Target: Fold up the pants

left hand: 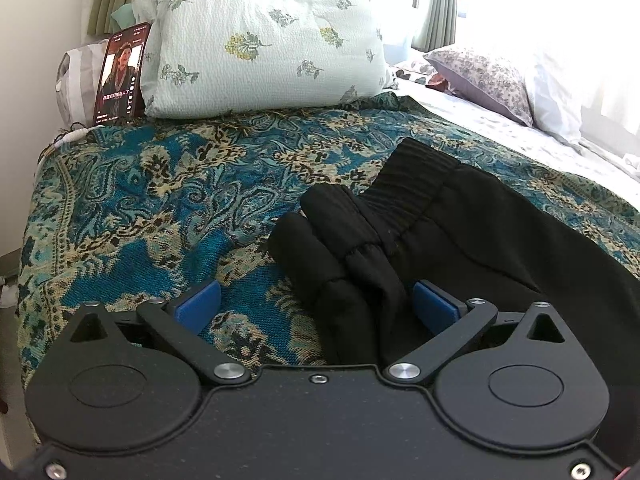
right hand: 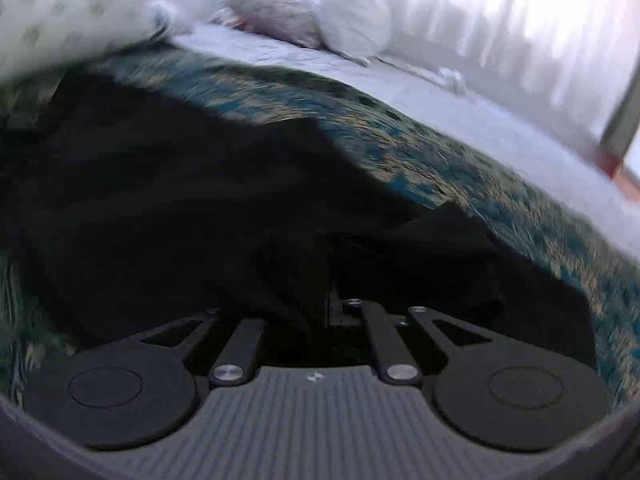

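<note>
Black pants [left hand: 460, 232] lie on a blue and cream patterned bedspread [left hand: 160, 200]. Their elastic waistband [left hand: 412, 176] points to the far side, and bunched folds of cloth run toward me. My left gripper [left hand: 316, 304] is open, blue pads [left hand: 200, 304] wide apart, with the bunched cloth lying between them against the right pad. In the blurred right wrist view the pants [right hand: 180, 200] fill the middle. My right gripper [right hand: 316, 304] has its links drawn together and is shut on a fold of the black cloth; its fingertips are hidden by the cloth.
A large pale floral pillow [left hand: 260, 36] stands at the back of the bed. A phone [left hand: 120, 76] with a lit screen leans beside it, with a white cable [left hand: 76, 136]. More pillows [left hand: 492, 80] lie on a white sheet at the right by a bright window.
</note>
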### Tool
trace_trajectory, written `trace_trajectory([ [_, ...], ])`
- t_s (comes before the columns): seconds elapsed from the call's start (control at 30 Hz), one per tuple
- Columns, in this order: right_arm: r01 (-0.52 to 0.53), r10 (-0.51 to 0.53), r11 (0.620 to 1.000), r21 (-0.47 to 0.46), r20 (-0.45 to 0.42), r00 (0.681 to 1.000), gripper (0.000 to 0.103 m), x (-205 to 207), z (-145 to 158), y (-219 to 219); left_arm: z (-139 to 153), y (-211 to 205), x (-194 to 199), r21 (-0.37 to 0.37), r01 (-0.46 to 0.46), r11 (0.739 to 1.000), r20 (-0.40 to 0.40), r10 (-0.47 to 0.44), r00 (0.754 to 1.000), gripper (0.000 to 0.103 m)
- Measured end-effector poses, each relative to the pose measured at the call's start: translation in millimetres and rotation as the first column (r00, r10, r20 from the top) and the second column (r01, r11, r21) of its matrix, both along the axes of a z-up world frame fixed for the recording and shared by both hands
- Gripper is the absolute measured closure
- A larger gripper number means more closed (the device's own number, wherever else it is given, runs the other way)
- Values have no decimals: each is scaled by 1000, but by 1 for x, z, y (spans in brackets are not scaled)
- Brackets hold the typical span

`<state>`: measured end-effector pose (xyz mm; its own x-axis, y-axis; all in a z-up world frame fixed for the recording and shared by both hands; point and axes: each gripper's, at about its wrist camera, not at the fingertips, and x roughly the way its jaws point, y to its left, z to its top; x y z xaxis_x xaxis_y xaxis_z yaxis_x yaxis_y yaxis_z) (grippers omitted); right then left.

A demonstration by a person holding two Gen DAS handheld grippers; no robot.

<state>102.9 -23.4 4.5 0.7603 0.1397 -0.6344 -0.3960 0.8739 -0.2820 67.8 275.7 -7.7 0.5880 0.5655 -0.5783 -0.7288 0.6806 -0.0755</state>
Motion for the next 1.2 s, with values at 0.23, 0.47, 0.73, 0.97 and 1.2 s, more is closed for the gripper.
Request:
trace_trajectory([
  [0.23,-60,67,992,-111,54,996,82,-28,-3,22,0,0,0,0,0,1000,0,0,1000,0],
  [0.47,-92,93,996,-18,19,996,29,-46,16,3,0,0,0,0,0,1000,1,0,1000,0],
  [0.73,-27,31,984,177,-19,999,19,-55,40,-55,6,0,-3,-24,11,1000,13,-11,1000,0],
  [0.97,298,-300,901,316,-44,953,24,-9,53,-123,45,-44,-35,68,168,983,110,-175,978,1],
  [1.2,492,-437,824,280,-238,868,53,54,42,-144,68,-170,-63,188,602,776,98,-625,775,2],
])
